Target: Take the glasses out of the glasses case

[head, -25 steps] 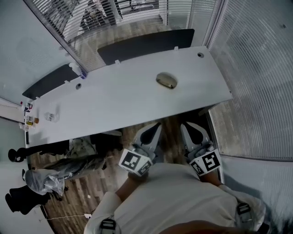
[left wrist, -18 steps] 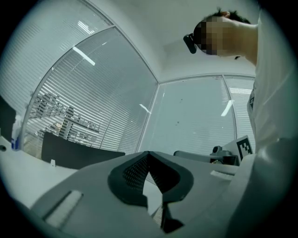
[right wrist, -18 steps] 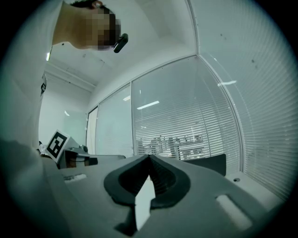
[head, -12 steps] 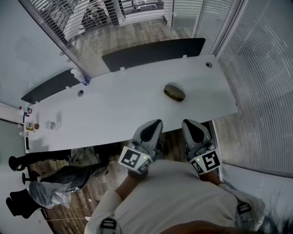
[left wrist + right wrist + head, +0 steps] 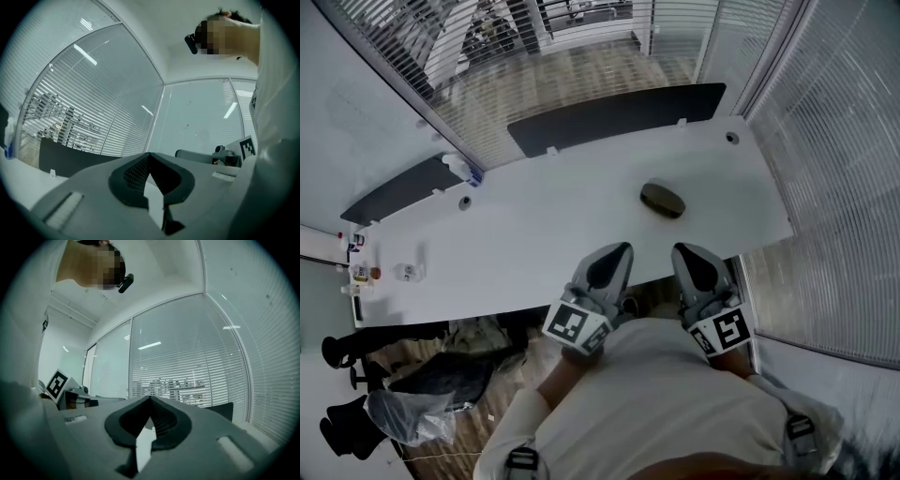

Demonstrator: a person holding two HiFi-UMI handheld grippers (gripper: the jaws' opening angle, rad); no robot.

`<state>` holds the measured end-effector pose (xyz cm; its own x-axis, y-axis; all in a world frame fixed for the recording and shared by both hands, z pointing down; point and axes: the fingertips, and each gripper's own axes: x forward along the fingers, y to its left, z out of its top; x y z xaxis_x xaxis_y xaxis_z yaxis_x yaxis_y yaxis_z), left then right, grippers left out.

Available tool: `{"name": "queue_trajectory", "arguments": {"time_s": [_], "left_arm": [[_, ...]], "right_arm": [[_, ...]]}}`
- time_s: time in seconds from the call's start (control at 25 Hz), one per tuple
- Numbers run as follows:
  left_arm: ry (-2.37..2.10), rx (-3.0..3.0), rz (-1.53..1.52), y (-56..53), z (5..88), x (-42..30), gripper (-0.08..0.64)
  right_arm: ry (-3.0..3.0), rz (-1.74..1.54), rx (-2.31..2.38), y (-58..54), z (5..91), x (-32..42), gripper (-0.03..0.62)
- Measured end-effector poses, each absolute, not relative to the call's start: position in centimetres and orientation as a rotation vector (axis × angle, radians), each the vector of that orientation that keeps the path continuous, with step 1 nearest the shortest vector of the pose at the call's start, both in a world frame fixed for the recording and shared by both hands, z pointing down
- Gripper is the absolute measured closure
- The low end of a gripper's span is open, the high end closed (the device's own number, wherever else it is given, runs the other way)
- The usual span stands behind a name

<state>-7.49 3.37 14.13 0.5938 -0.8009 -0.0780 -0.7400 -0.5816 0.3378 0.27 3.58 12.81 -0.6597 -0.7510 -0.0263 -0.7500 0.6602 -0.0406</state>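
Glasses case (image 5: 662, 199): dark, rounded oval, on the smooth white desk (image 5: 562, 225) right of centre, apart from both grippers. Far left: small clear container (image 5: 408, 273). Left gripper (image 5: 613, 255): grey moulded shell, ribbed dark pads pressed together, empty, at the near edge. Right gripper (image 5: 690, 255): same.

Bench (image 5: 534, 234): white top left bare across the middle of the frame; free passage is offered from its near edge. Glasses case (image 5: 662, 199): sole obstacle right of centre, well apart from every edge. Small items (image 5: 406, 273): gathered at the left end. Dark screens (image 5: 619, 108): the far edge is closed off. Blinded glass wall (image 5: 844, 187): the right end is bounded.
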Motion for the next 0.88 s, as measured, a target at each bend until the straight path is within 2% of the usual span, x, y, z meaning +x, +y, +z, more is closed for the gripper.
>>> {"name": "queue_trajectory", "arguments": {"time_s": [0.88], "left_arm": [[-1.269, 2.524, -0.301, 1.8, 14.9, -6.7, 0.560]], "right_arm": [[2.855, -0.039, -1.292, 1.1, 13.8, 1.1, 0.592]]}}
